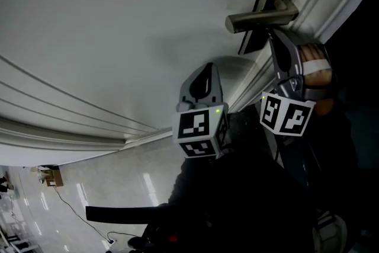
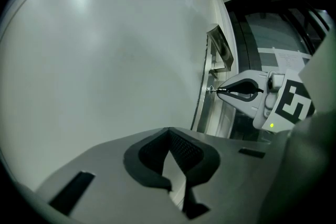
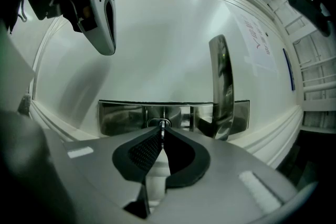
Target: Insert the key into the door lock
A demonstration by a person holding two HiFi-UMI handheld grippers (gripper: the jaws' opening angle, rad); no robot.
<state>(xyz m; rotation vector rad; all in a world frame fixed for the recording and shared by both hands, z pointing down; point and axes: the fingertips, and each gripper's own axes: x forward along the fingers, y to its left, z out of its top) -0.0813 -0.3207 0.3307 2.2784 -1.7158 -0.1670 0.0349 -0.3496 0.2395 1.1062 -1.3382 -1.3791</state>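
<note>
On the white panelled door (image 1: pixel 118 38), a shiny metal lock plate (image 3: pixel 123 115) sits close to the edge, with a lever handle (image 3: pixel 221 81) sticking out from it. Right at the plate, the right gripper (image 3: pixel 161 134) has its jaws closed on a thin metal key (image 3: pixel 162 124), held edge-on between the dark pads. The key's tip is at the small keyhole (image 3: pixel 158 121) in the plate; how far in it sits cannot be told. A hand (image 1: pixel 315 68) wraps the right gripper just below the handle. The left gripper (image 2: pixel 169 132) hangs in front of the plain door face, well away from the lock, with its jaws together at the tips and nothing between them. Raised mouldings run across the door, and a paper notice (image 3: pixel 257 39) is stuck to it. Below the door lies a glossy pale tiled floor (image 1: pixel 118 181) with a thin dark cable (image 1: pixel 77 214) trailing across it
</note>
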